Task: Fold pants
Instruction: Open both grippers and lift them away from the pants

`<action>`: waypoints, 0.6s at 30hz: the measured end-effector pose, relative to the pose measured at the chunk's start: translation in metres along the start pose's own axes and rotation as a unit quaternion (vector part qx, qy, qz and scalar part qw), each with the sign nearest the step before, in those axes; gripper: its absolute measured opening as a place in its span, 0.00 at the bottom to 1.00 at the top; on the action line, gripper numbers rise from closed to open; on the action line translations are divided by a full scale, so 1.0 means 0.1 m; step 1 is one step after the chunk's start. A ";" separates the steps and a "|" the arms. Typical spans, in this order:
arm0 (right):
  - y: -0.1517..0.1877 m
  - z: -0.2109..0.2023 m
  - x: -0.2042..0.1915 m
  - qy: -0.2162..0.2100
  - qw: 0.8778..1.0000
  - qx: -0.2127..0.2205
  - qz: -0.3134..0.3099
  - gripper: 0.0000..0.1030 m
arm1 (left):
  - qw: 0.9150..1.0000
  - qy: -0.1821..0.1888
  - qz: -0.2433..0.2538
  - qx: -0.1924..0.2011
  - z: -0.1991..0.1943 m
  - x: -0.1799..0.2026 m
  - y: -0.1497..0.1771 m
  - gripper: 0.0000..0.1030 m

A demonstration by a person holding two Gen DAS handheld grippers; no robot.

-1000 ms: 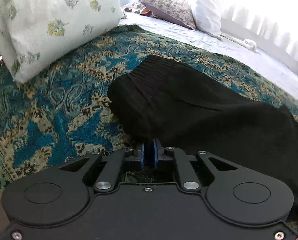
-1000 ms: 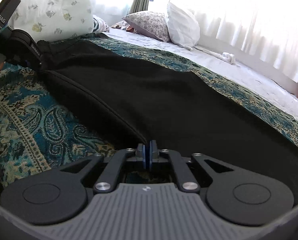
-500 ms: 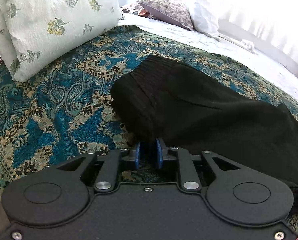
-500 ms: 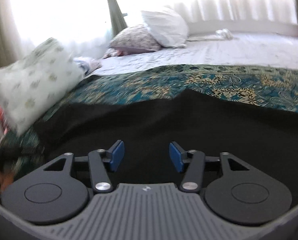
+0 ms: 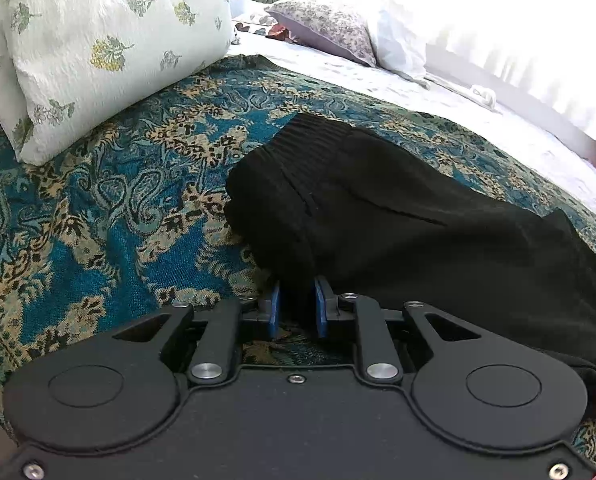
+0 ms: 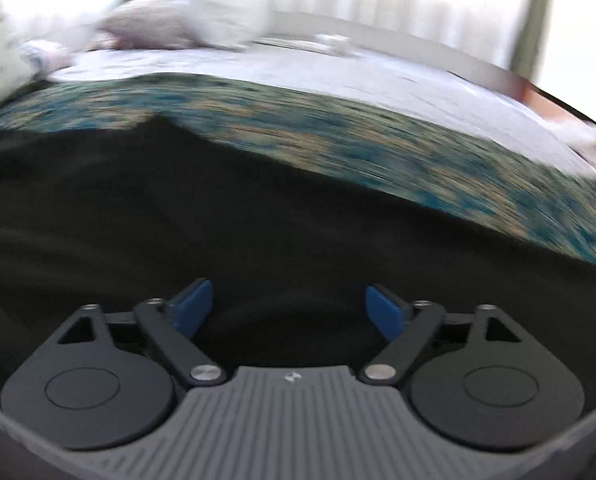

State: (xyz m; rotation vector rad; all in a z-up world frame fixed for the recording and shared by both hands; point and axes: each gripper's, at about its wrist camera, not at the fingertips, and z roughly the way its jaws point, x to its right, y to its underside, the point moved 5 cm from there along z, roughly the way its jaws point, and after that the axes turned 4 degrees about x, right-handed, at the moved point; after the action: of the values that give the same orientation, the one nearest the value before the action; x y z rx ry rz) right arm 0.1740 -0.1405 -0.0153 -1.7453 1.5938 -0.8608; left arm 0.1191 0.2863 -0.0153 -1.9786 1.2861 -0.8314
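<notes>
Black pants (image 5: 398,216) lie folded lengthwise on a teal paisley bedspread (image 5: 97,216), with the ribbed waistband toward the far left. My left gripper (image 5: 296,310) is at the near corner of the waistband; its blue pads are slightly apart with black fabric between them. In the blurred right wrist view the pants (image 6: 257,232) fill the middle. My right gripper (image 6: 289,308) is wide open and empty just above them.
A white floral pillow (image 5: 97,44) stands at the far left. A patterned cushion (image 5: 322,24) and a white pillow (image 5: 402,48) lie on the white sheet (image 5: 478,120) beyond the bedspread. Curtains glow behind.
My left gripper's pads have parted from shut to slightly open at the waistband corner. My right gripper has let go of the pants, opened wide and swung to the right.
</notes>
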 end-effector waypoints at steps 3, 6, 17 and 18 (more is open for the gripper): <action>0.12 -0.05 0.70 0.057 0.996 -0.015 0.073 0.89 | 1.000 -0.006 0.010 0.002 0.00 0.03 0.00 0.19; 0.28 -0.14 1.36 0.124 0.985 -0.014 0.122 0.89 | 1.000 -0.009 0.009 -0.001 0.01 0.03 -0.01 0.19; 0.59 -0.55 2.75 0.305 0.920 0.001 0.245 0.91 | 0.999 -0.046 0.010 0.017 -0.15 0.08 -0.06 0.36; 0.57 -0.61 2.67 0.291 0.926 0.020 0.241 0.91 | 0.998 -0.054 0.014 0.028 -0.24 0.12 -0.08 0.39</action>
State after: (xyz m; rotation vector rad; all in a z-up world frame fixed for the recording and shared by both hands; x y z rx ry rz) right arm 0.1073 -0.4125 -0.0091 -1.0187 2.2353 -1.2045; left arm 0.1082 0.2741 0.0078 -1.9290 1.2129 -0.7292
